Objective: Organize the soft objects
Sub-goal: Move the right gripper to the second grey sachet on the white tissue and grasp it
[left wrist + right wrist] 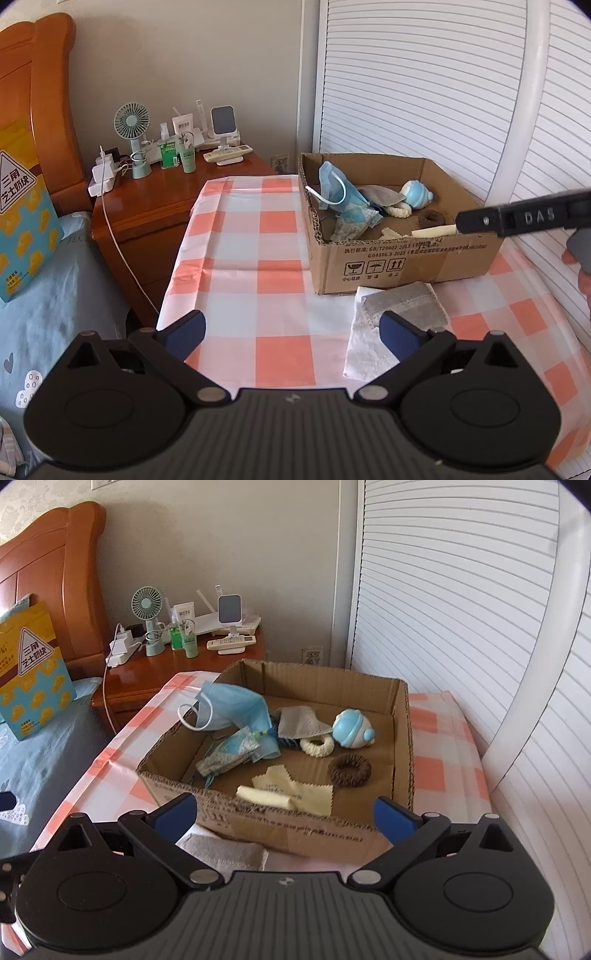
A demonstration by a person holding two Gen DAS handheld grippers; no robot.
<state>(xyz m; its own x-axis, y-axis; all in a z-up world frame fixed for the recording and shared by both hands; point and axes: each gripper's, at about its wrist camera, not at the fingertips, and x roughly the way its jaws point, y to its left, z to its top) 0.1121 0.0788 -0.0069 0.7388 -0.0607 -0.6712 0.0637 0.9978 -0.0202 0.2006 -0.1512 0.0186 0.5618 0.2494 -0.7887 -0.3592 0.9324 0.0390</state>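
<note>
An open cardboard box on a checked tablecloth holds a blue face mask, a patterned pouch, a grey cloth, a blue-and-white toy, a white ring, a brown scrunchie and a yellow cloth. My right gripper hangs open over the box's near wall, holding nothing. In front of the box a folded grey cloth lies on a white sheet. My left gripper is open and empty just left of that cloth.
A wooden nightstand with a small fan, bottles and chargers stands at the back left. Beside it is a bed with a blue cover and a yellow carton. White louvred doors close off the right.
</note>
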